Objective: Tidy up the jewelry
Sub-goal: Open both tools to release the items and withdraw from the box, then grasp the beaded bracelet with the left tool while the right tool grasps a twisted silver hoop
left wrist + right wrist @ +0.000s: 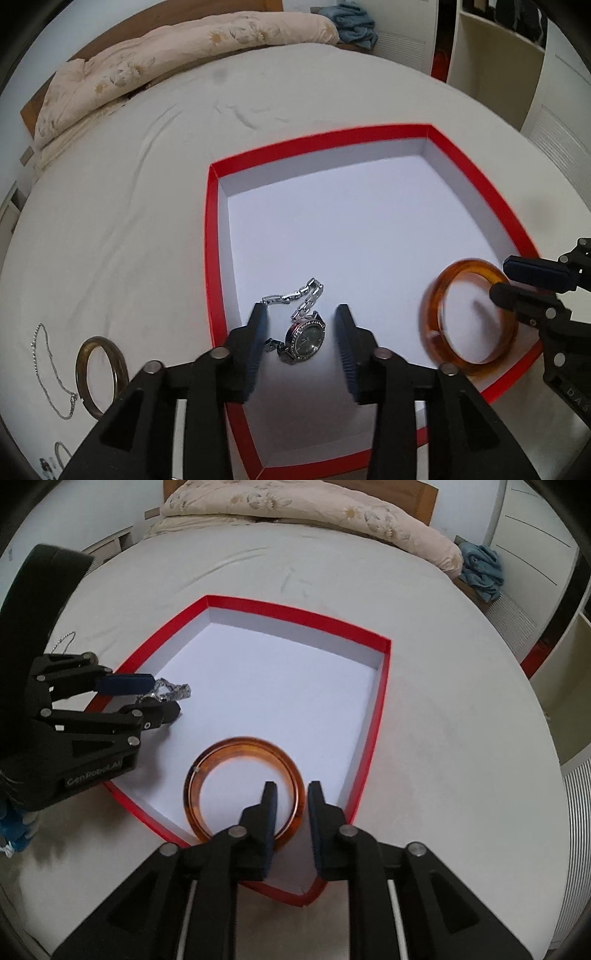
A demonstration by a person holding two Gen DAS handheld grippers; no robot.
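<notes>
A red box (212, 240) with a white floor lies open on the bed. A silver watch (304, 338) with a link band lies on its floor. My left gripper (301, 321) stands open astride the watch, and neither pad touches it. An amber bangle (430, 321) sits tilted and blurred by the box's right wall. In the right wrist view the bangle (236, 746) has its near rim between the fingers of my right gripper (292, 790), with a gap at the left pad. The left gripper (166, 696) shows over the watch (177, 692) inside the box (295, 618).
On the white sheet left of the box lie an olive bangle (101, 373), a thin silver chain (48, 369) and small pieces near the frame's bottom edge (61, 454). A folded quilt (166, 62) and blue cloth (354, 22) lie at the bed's head. White shelving (498, 55) stands beyond.
</notes>
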